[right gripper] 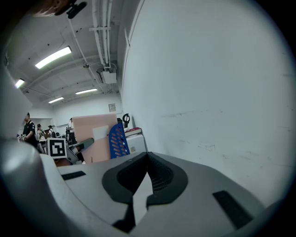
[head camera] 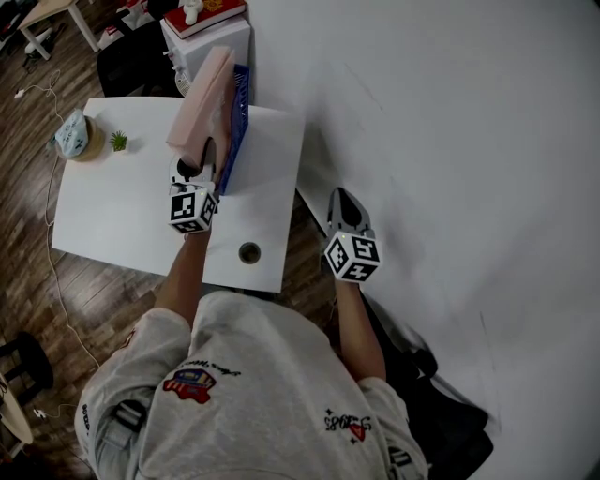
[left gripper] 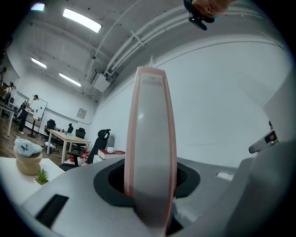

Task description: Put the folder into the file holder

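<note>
A pink folder (head camera: 202, 98) stands on edge on the white table (head camera: 112, 216), leaning against the blue file holder (head camera: 236, 131) on its right. My left gripper (head camera: 200, 167) is at the folder's near end. In the left gripper view the folder's spine (left gripper: 150, 139) rises between the jaws of the left gripper (left gripper: 150, 187), with a thin dark gap on its right side, so the jaws look open round it. My right gripper (head camera: 343, 199) hangs off the table's right side near the white wall, shut and empty. From the right gripper (right gripper: 143, 185) view, the folder (right gripper: 92, 134) and holder (right gripper: 119, 141) show at left.
A cable hole (head camera: 249, 251) sits near the table's front edge. A small plant (head camera: 118, 141) and a round jar (head camera: 77, 136) stand at the table's far left. Behind the table is a white cabinet (head camera: 220, 42) with a red book (head camera: 211, 11). The wall runs along the right.
</note>
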